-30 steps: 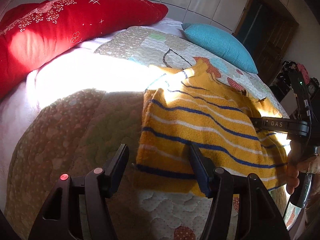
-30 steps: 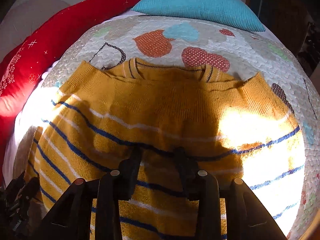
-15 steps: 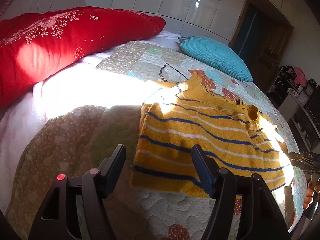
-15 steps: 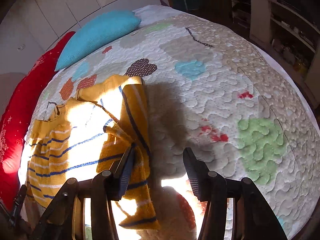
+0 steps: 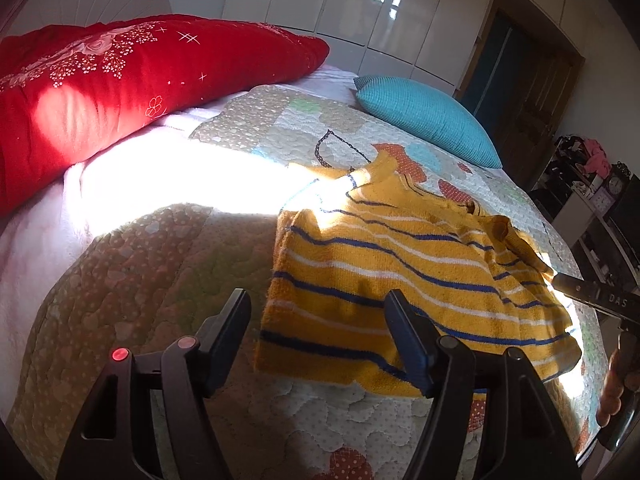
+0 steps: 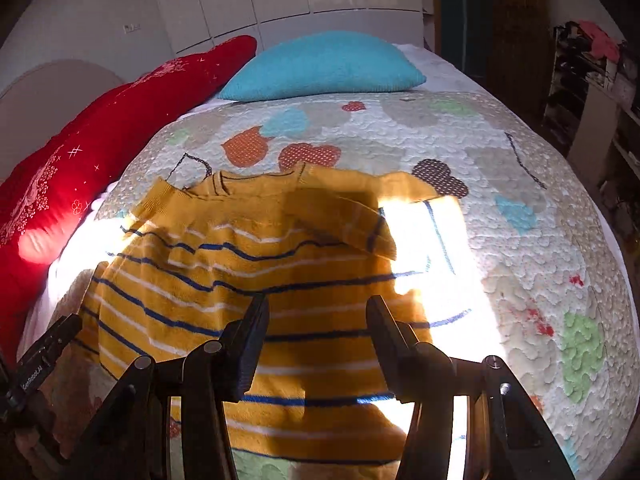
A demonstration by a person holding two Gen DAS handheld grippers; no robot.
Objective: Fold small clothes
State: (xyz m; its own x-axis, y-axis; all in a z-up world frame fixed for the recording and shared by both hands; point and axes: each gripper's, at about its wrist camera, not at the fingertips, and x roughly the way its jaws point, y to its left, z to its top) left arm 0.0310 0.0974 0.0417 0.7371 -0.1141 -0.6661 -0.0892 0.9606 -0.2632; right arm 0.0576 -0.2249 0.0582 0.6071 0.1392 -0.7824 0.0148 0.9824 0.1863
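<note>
A small yellow sweater with blue and white stripes lies on the quilted bed; it also shows in the right wrist view. Its right sleeve is folded in over the chest. My left gripper is open and empty, held above the sweater's left hem. My right gripper is open and empty above the sweater's lower middle. The right gripper also shows at the right edge of the left wrist view. The left gripper shows at the lower left of the right wrist view.
A patchwork quilt covers the bed. A red pillow and a teal pillow lie at the head. Shelves with clutter stand to the right of the bed. White cupboard doors are behind.
My right gripper let go of the sleeve it carried, which now lies across the chest, and swung back over the sweater's lower part. My left gripper drew back a little, still open.
</note>
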